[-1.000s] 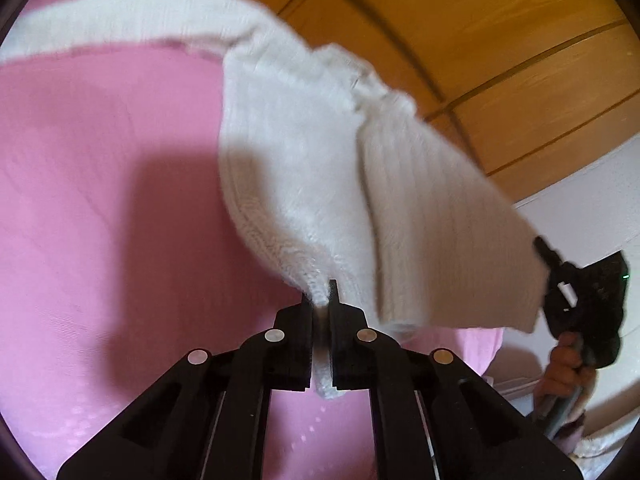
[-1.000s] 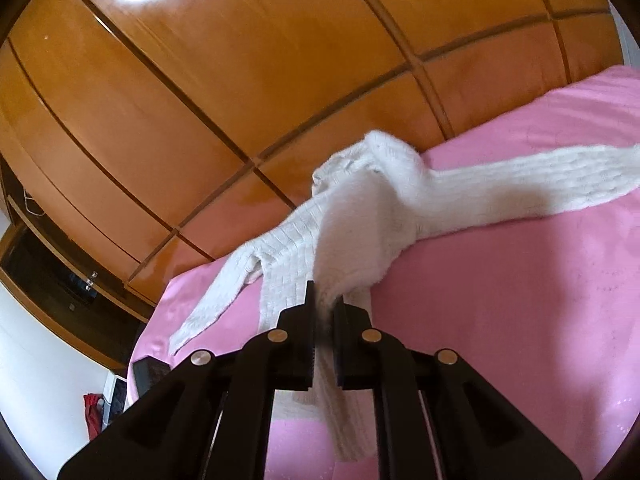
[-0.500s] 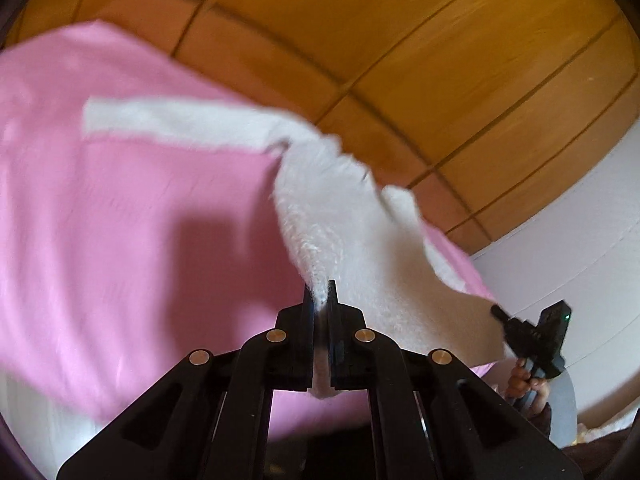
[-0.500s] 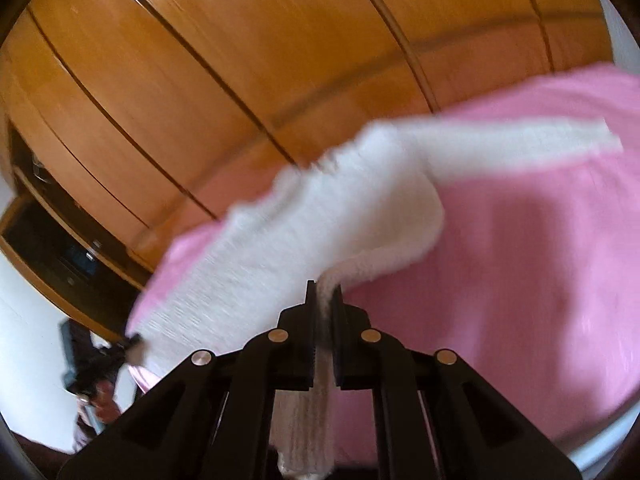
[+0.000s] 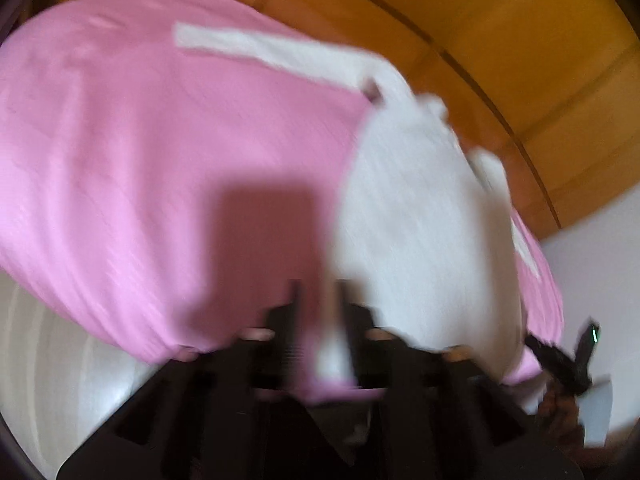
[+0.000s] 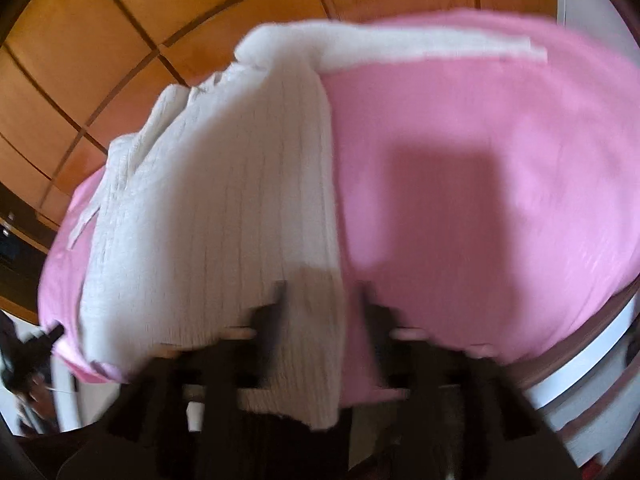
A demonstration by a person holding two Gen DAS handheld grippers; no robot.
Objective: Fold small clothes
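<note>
A white ribbed knit sweater [image 5: 420,220] lies spread on the pink bedcover [image 5: 160,140], one sleeve stretched flat toward the far side. In the right wrist view the sweater [image 6: 224,216] reaches the near edge of the bed, and its hem hangs over the edge between the jaws. My left gripper [image 5: 318,292] is open, with the sweater's lower corner lying loose between its fingers. My right gripper [image 6: 322,292] is open over the other lower corner. Both views are motion-blurred.
A wooden wardrobe wall [image 6: 160,20] stands behind the bed. The pink bedcover [image 6: 480,160] ends at a white bed frame [image 6: 580,380]. The other hand-held gripper [image 5: 568,364] shows at the bed's corner in the left wrist view.
Both grippers pulled back toward the near edge of the bed, laying the sweater out flat, then opened and let go of its lower corners.
</note>
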